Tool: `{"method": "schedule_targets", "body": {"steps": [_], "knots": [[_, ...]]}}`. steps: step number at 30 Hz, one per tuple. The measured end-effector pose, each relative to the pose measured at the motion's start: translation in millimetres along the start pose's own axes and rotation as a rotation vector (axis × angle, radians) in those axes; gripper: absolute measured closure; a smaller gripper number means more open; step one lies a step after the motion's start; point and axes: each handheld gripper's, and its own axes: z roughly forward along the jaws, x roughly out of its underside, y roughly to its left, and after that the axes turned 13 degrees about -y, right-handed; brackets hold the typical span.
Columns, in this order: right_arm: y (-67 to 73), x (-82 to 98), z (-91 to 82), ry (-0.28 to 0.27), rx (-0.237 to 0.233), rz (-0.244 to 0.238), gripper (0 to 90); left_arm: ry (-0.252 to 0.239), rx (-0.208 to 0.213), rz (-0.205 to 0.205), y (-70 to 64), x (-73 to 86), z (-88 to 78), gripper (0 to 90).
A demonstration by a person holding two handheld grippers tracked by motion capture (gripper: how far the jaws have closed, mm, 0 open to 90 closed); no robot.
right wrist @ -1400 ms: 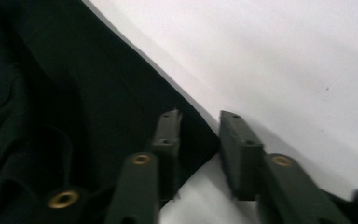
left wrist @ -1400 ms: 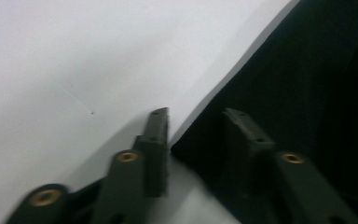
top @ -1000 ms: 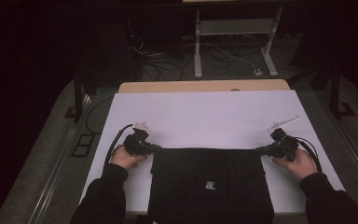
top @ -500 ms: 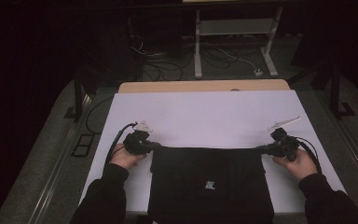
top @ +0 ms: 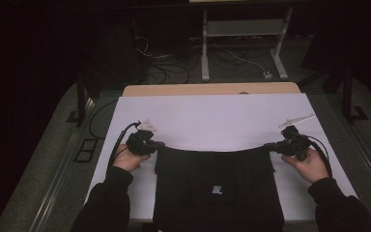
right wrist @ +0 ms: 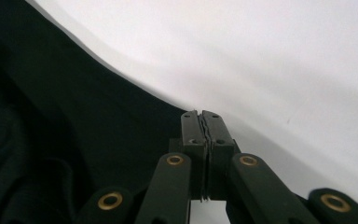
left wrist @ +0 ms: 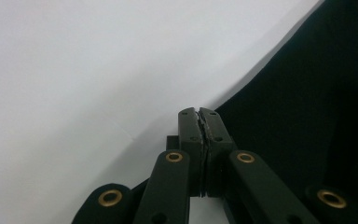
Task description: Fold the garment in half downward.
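Observation:
A black garment (top: 212, 183) lies spread on the white table top (top: 212, 116), its near part hanging over the front edge. A small white label shows on its middle. My left gripper (top: 159, 144) is shut on the garment's far left corner, and my right gripper (top: 269, 146) is shut on its far right corner. The far hem runs between them in a shallow curve. In the left gripper view the jaws (left wrist: 199, 112) are pressed together where the black cloth (left wrist: 307, 93) meets them. In the right gripper view the jaws (right wrist: 199, 113) pinch the cloth (right wrist: 51, 116) the same way.
A wooden strip (top: 212, 89) borders the table's far edge. Behind it stand a white metal frame (top: 244, 29) and loose cables (top: 174, 63) on the dark floor. White table surface lies beyond the garment and at both sides.

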Motion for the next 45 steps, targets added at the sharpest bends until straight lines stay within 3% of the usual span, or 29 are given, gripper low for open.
{"method": "schedule_targets", "body": {"steps": [9,17,29,45], "knots": [[-8.1,-20.3,0.2,-0.043,0.013,0.013,87.5,-0.039,-0.03,-0.015,12.6,-15.3,-7.5,87.7],[-11.9,-40.1,4.5,-0.054,0.022,0.013,87.5,-0.033,-0.045,-0.021,24.2,-25.6,-9.6,87.7],[-16.3,-57.3,4.9,-0.055,0.043,0.004,87.4,-0.011,-0.053,0.006,34.5,-49.1,-6.7,87.8],[-24.9,-78.8,6.9,-0.096,0.063,0.022,87.4,-0.047,-0.083,-0.03,48.2,-66.6,-6.5,87.9]]}}
